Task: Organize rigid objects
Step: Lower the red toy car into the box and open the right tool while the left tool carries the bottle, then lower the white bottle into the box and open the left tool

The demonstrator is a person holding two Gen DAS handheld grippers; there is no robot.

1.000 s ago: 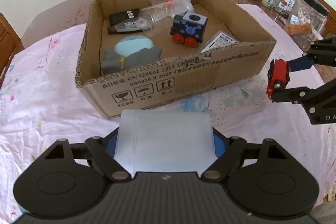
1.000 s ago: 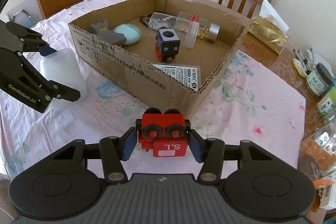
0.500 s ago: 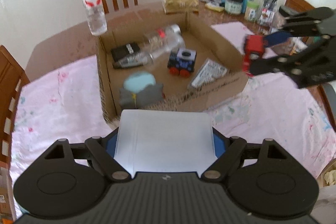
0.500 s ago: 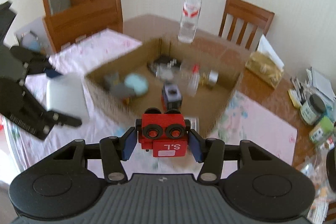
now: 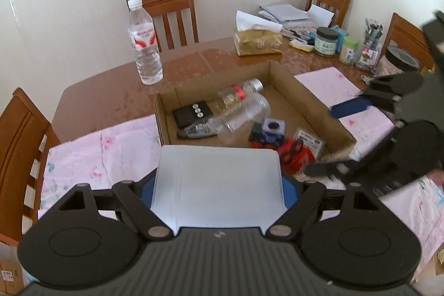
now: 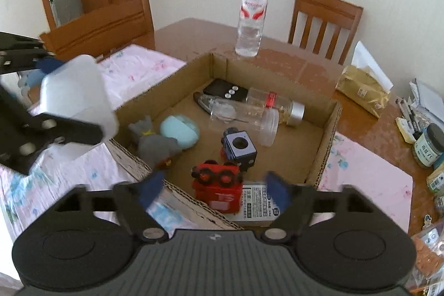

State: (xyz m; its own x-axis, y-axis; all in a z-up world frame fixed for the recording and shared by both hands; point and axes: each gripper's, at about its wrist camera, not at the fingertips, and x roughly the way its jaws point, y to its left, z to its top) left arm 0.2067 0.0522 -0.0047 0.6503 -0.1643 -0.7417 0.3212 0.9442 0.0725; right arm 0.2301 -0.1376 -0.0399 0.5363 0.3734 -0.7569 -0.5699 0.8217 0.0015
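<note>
Little can be read. On the red toy train (image 6: 219,192), lying in the cardboard box (image 6: 328,140), pale letters resembling "S.L" are seen upside down and blurred. Chinese print is carried by the white packet (image 6: 259,204) beside it, too small to be made out. The red-and-white label on the water bottle (image 6: 251,15) bears a brand name that cannot be read.

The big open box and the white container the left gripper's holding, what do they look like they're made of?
Box: corrugated cardboard, matte brown; the fluted layer shows along its cut top edges. White container, clamped in the left gripper: probably translucent plastic, smooth with a frosted, milky look and soft rounded corners; what it holds cannot be told.
</note>
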